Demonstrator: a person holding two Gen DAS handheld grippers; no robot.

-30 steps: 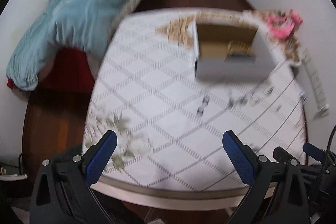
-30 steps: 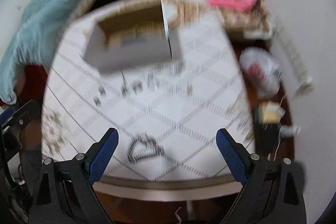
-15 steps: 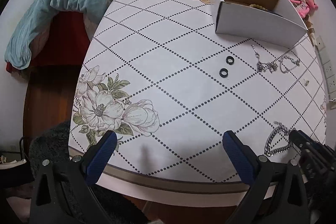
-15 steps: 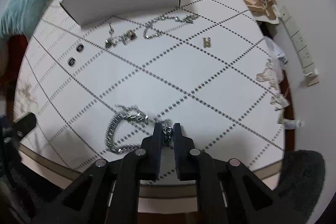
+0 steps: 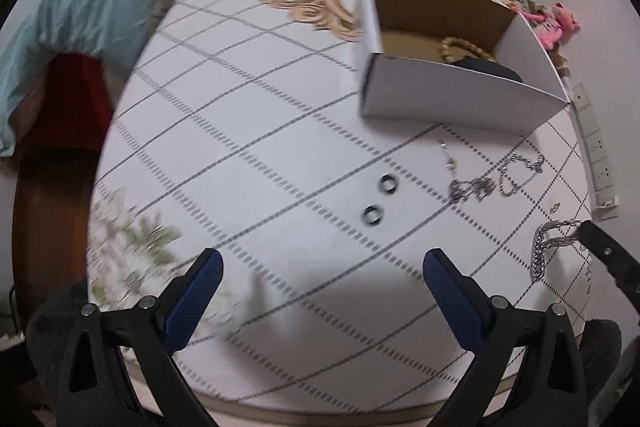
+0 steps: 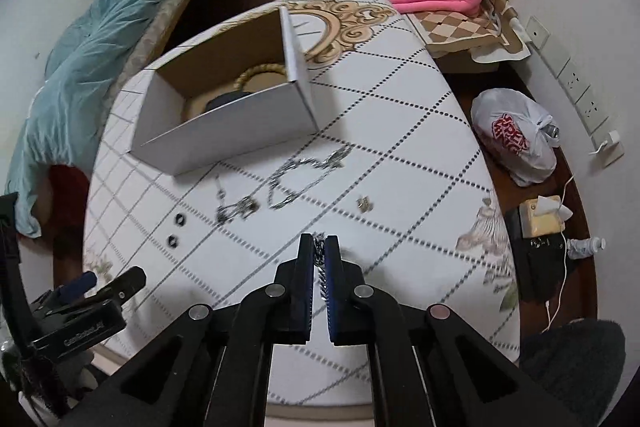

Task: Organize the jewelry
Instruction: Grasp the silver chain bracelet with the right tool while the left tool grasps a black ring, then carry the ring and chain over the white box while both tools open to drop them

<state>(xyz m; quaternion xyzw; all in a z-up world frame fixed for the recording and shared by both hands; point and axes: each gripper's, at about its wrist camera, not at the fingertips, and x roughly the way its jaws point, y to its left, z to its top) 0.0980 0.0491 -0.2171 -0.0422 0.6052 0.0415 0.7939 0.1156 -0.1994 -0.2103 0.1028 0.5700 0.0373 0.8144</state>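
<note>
Pinching a chain (image 6: 319, 254), the right gripper (image 6: 319, 247) hides most of it. Left gripper (image 5: 320, 267) hangs spread wide; box (image 6: 224, 143) contents are half-hidden.

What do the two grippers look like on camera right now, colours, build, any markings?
Both are alike: matte black plastic frames with triangular cut-outs and round silver pivot bolts. The fingers carry ribbed blue pads, clearest on the left gripper. The right gripper shows the same blue on its fingers' inner faces. White lettering, too small to read, sits on the left gripper's body in the right wrist view. No sleeves or hands show.
</note>
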